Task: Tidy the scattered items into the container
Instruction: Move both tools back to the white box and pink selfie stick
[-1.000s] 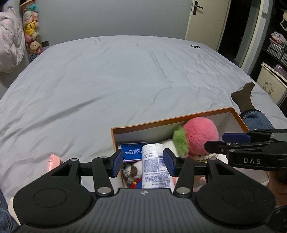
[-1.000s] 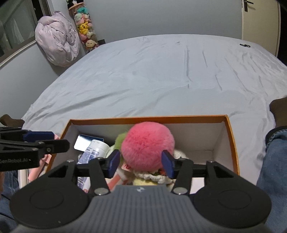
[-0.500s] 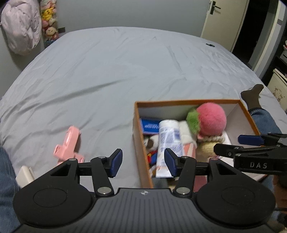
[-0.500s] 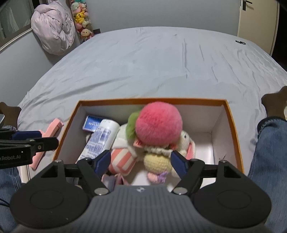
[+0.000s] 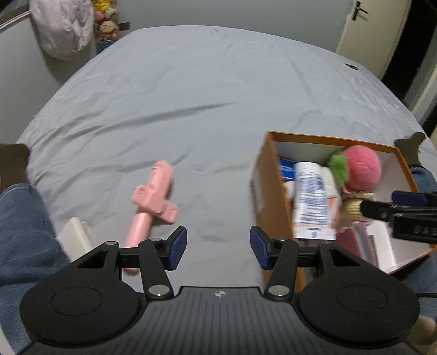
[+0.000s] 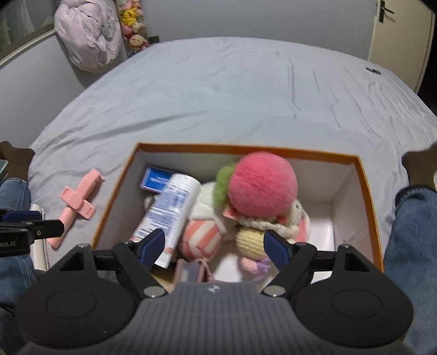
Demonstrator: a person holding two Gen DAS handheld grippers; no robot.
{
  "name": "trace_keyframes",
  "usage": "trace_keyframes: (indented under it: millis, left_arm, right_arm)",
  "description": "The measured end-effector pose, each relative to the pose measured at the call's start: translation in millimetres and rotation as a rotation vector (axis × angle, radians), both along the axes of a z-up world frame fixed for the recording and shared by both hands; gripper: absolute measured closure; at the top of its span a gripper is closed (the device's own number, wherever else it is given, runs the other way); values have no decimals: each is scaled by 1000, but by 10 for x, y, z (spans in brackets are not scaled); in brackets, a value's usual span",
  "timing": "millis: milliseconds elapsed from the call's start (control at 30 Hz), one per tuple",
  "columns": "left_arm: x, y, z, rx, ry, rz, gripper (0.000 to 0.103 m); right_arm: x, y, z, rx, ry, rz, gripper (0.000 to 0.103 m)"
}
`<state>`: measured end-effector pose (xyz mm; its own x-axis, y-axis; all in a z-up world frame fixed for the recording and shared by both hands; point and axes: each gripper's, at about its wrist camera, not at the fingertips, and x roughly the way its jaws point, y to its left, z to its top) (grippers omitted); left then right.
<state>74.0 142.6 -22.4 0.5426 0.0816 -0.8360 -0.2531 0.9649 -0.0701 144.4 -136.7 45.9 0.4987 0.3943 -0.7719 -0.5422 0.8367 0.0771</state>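
Observation:
An orange box (image 6: 366,191) with white inside sits on the grey bed and holds a pink fluffy plush (image 6: 262,185), a white bottle (image 6: 169,207), a blue packet (image 6: 155,179) and other soft toys. My right gripper (image 6: 214,245) hovers over the box's near end. Its jaws are opening, wide apart, and nothing is pressed between them. My left gripper (image 5: 218,245) is open over bare sheet, left of the box wall (image 5: 262,185). A pink stick-shaped item (image 5: 153,196) lies on the sheet just ahead and left of its left finger. A flat white item (image 5: 73,234) lies further left.
A person's jeans-clad legs flank the box: one knee (image 5: 24,232) at the left and one (image 6: 409,245) at the right, with dark-socked feet beyond. A pale bundle (image 6: 87,35) and stacked plush toys (image 6: 133,24) stand at the far wall.
My right gripper's jaws spread off the pink plush, which now rests in the box, and drew back. My left gripper swung left from over the bottle to the sheet, bringing the pink item into view.

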Motion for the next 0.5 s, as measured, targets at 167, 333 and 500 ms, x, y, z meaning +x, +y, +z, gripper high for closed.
trace_keyframes:
  millis: [167,333,500]
  left_arm:
    - [-116,325,28,13,5,46,43]
    - [-149,628,17,13,28,44,43]
    - [-137,888,-103,17,112,64,43]
  right_arm:
    - [-92,222,129,57,-51,108,26]
    - [-134,588,182,80,-45,235,44]
    - [-139,1000,168,83,2,326,48]
